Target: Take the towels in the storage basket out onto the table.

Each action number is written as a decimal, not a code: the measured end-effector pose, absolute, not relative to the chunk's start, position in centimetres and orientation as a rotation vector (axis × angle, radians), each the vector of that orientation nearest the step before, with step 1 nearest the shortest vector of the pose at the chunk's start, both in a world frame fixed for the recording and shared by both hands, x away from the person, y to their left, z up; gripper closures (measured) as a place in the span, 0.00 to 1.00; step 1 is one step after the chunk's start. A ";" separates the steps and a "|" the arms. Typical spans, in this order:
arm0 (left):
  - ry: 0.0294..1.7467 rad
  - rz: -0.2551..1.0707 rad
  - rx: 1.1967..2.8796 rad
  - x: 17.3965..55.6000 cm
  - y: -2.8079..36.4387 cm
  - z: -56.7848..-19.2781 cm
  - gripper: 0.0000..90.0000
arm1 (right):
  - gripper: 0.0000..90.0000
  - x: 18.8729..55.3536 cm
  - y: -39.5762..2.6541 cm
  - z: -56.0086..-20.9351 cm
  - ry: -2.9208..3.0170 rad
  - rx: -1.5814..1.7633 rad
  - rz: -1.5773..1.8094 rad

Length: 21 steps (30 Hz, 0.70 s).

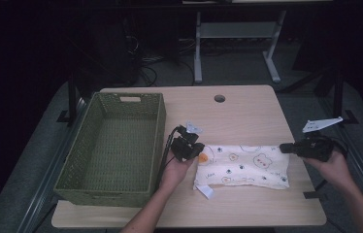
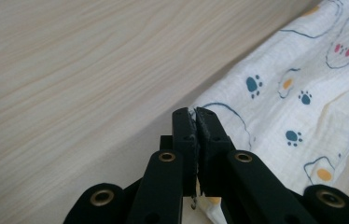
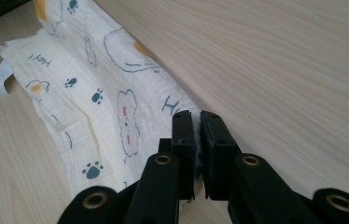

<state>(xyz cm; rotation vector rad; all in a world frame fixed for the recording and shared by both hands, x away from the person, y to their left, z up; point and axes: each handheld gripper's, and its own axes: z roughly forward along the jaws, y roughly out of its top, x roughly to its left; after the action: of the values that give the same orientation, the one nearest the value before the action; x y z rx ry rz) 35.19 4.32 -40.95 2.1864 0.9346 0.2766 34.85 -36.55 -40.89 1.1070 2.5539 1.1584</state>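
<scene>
Your left gripper [image 1: 195, 148] sits at the left end of the printed cloth [image 1: 241, 165], and in the left gripper view its jaws are pressed together on the cloth's edge [image 2: 275, 107], with the fabric caught between them. Your right gripper [image 1: 286, 147] is at the cloth's far right corner. In the right gripper view [image 3: 197, 122] its jaws stand narrowly apart over the cloth's edge [image 3: 102, 93]; a thin gap shows between them, and you cannot quite tell from this angle whether any fabric is pinched there.

The cloth lies flat and folded into a long rectangle on the right half of the wooden table [image 1: 247, 109], white with bears, paw prints and orange spots. A small white tag [image 1: 206, 191] sticks out from its near left corner.

To the left of your left hand [image 1: 175, 170] stands a green woven basket [image 1: 156, 145], its right wall just beside your wrist, well apart from the cloth. A round cable hole [image 1: 220, 98] sits near the table's far edge.

The tabletop is pale woodgrain. Beyond it the room is dim, with grey floor, a white desk frame [image 1: 238, 43] behind, and tangled cables [image 1: 145, 65] on the floor to the far left.
</scene>
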 end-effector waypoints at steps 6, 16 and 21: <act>0.879 0.284 2.221 34.0 4.0 -41.4 0.97 | 0.93 33.7 -36.2 -41.1 2.565 1.038 1.183; 0.818 0.285 2.249 32.0 4.4 -42.1 0.97 | 0.93 32.0 -35.7 -41.7 2.596 0.959 1.197; 0.788 0.282 2.246 30.9 4.5 -42.1 0.96 | 0.93 31.0 -36.0 -42.1 2.603 0.957 1.191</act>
<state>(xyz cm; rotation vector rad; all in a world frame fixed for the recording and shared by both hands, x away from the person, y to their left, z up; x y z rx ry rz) 30.92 4.46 -42.07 2.2458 0.7877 0.2821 30.95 -35.97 -42.13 0.9568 2.6031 1.1911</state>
